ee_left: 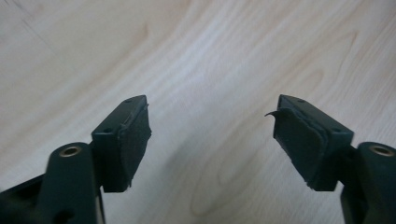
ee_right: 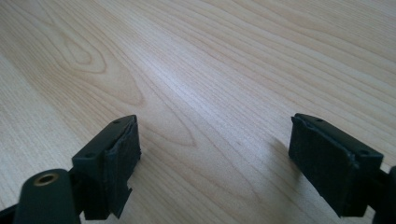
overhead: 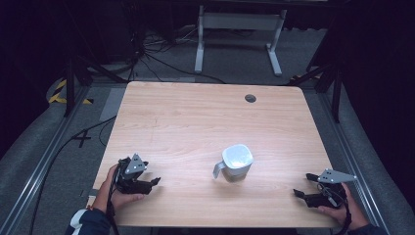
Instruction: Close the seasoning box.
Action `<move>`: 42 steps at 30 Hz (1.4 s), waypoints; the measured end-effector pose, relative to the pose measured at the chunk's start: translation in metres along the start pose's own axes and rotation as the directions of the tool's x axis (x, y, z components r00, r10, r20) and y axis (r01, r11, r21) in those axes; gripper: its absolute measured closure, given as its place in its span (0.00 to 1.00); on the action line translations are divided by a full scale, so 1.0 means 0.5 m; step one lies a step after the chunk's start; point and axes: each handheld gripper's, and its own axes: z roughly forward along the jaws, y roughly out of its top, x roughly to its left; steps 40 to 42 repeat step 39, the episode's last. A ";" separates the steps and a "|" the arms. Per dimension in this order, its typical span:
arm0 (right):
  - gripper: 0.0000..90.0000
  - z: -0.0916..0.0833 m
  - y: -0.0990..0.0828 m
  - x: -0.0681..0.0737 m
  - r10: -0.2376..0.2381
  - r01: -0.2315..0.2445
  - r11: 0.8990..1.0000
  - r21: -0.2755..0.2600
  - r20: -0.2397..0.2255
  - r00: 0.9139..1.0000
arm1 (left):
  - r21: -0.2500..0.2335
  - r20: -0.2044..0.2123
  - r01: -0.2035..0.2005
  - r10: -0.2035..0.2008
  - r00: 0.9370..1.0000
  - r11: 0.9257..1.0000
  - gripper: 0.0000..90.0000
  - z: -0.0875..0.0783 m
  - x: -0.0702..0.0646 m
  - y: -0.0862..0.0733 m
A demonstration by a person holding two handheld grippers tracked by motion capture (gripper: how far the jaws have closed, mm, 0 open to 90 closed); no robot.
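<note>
With jaws apart, the left gripper point(overhead: 155, 181) at seven o'clock and right gripper point(overhead: 296, 193) at five flanked the untouched white jug point(overhead: 237, 162), so reaching seemingly came next.

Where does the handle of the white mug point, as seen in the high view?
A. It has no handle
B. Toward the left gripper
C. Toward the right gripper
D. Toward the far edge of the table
B: the mug's grey handle sticks out on the side of the left gripper.

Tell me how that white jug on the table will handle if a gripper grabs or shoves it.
The white jug looks rigid, probably plastic, so likely light. Standing upright, taller than wide, a high shove might tip it. Its handle juts toward the left gripper, offering a grip.
</note>
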 end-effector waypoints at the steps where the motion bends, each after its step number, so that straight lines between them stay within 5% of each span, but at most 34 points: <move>1: 0.18 0.000 0.000 0.000 0.000 0.000 1.000 0.000 0.001 1.000 | 0.007 0.000 0.000 0.000 1.000 1.000 0.28 0.005 -0.001 -0.008; 4: 0.18 0.000 0.000 0.000 0.001 -0.001 1.000 0.001 0.001 1.000 | -0.023 0.039 0.059 -0.058 0.998 0.998 0.22 0.013 0.000 -0.029; 6: 0.18 -0.001 0.000 0.001 0.002 -0.002 1.000 0.001 0.001 1.000 | -0.019 0.020 0.067 -0.067 0.998 0.998 0.18 0.012 0.000 -0.032; 42: 0.18 -0.001 -0.001 0.001 0.003 -0.003 1.000 0.000 0.001 1.000 | -0.023 0.005 0.077 -0.077 0.997 0.997 0.13 0.014 0.001 -0.032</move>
